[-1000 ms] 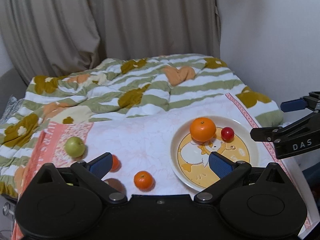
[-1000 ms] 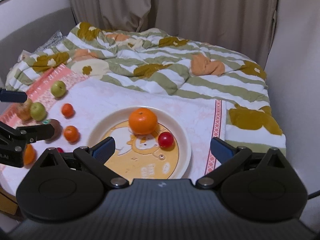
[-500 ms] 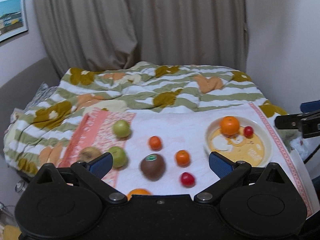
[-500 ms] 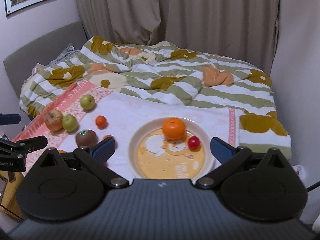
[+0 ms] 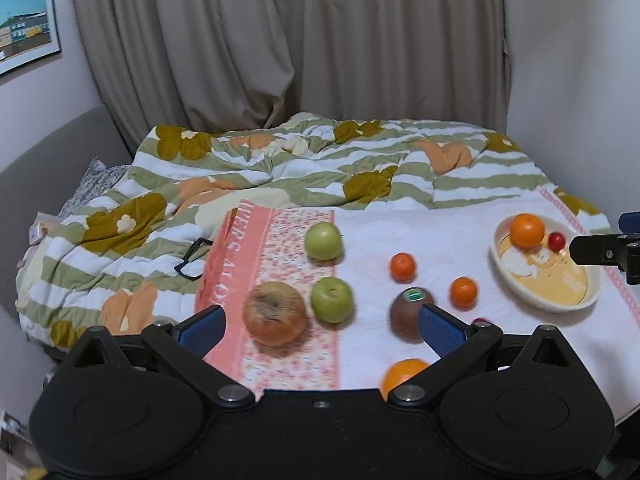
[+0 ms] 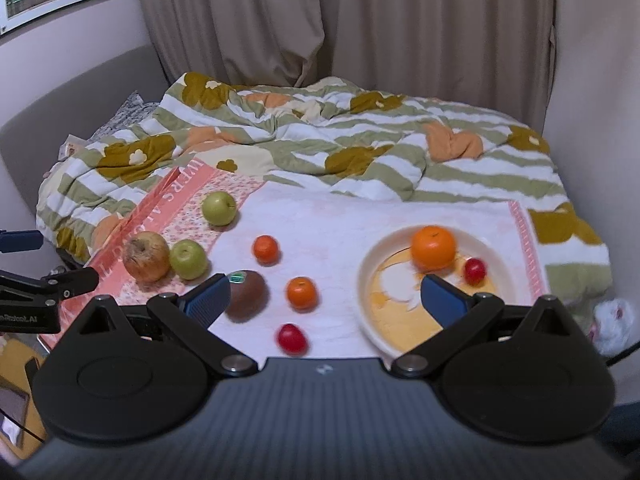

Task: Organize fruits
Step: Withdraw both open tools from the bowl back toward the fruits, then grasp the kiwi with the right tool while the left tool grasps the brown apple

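A cream plate (image 6: pixel 376 272) (image 5: pixel 592 292) at the right holds a large orange (image 6: pixel 433 248) (image 5: pixel 528 230) and a small red fruit (image 6: pixel 475 270). Loose on the white cloth lie two green apples (image 5: pixel 323 241) (image 5: pixel 331 299), a brownish apple (image 5: pixel 275 313), a brown kiwi (image 5: pixel 406 312), two small oranges (image 5: pixel 402 267) (image 5: pixel 463 292), another orange (image 5: pixel 400 374) at the near edge and a red fruit (image 6: pixel 292 338). My left gripper (image 5: pixel 320 326) is open above the near left fruits, holding nothing. My right gripper (image 6: pixel 324 298) is open and holds nothing, over the plate's near left side.
A rumpled green-striped floral quilt (image 5: pixel 320 168) covers the bed behind the cloth. Black glasses (image 5: pixel 192 258) lie on it at the left. Curtains (image 6: pixel 360 24) and walls close the back and right. A white fluffy object (image 6: pixel 612 324) sits past the bed's right edge.
Both grippers have pulled back and away from the plate, so more of the bed and scattered fruit shows. The left view has swung left toward the apples. Nothing was grasped.
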A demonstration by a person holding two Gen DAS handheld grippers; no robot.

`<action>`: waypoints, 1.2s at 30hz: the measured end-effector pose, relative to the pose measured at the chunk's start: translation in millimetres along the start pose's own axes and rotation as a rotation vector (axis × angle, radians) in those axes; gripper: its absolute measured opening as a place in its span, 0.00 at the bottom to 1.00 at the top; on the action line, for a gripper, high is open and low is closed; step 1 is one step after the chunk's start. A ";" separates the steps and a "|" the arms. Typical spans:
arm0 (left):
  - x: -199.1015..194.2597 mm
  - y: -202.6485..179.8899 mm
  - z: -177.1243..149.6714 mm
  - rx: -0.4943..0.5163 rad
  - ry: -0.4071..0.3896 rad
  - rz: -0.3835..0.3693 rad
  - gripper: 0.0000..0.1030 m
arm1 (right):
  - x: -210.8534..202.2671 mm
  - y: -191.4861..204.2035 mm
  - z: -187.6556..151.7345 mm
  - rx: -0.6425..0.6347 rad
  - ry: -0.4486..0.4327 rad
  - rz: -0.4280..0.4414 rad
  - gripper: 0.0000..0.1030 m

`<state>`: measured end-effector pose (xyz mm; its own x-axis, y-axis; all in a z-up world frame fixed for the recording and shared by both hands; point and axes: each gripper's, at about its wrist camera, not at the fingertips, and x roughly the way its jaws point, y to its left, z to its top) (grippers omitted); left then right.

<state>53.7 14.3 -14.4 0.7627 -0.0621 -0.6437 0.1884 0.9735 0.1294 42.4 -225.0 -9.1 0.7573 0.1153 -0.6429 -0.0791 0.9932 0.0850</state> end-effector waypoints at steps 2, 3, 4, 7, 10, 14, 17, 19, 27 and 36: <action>10.8 14.8 -0.7 0.020 0.012 -0.015 1.00 | 7.8 15.3 -0.6 0.018 0.008 -0.016 1.00; 15.9 21.7 -1.1 0.028 0.017 -0.025 1.00 | 12.4 24.1 -0.9 0.030 0.012 -0.026 1.00; 22.0 28.6 -1.2 0.037 0.023 -0.037 1.00 | 15.5 29.6 -1.2 0.040 0.014 -0.031 1.00; 43.2 45.7 -2.2 0.068 0.053 -0.071 1.00 | 30.1 50.0 -2.7 0.071 0.026 -0.065 1.00; 65.0 59.4 -2.3 0.102 0.074 -0.105 1.00 | 45.7 68.1 -4.2 0.092 0.041 -0.092 1.00; 94.1 71.3 -1.1 0.156 0.101 -0.142 1.00 | 69.5 91.2 -6.7 0.087 0.067 -0.129 1.00; 116.1 76.1 -0.6 0.194 0.116 -0.163 1.00 | 90.7 102.2 -7.9 0.096 0.088 -0.143 1.00; 129.9 76.1 -1.5 0.219 0.128 -0.170 1.00 | 103.6 107.1 -8.7 0.093 0.100 -0.152 1.00; 169.6 67.6 -11.4 0.287 0.175 -0.205 1.00 | 152.2 112.8 -15.7 0.072 0.150 -0.178 1.00; 189.9 61.4 -15.9 0.323 0.199 -0.235 0.84 | 181.7 115.3 -22.3 0.055 0.200 -0.180 1.00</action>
<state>200.3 65.8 -140.6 0.5481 -0.1994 -0.8123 0.5505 0.8172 0.1708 156.4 -89.3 -133.1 0.6127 -0.0568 -0.7883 0.0844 0.9964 -0.0062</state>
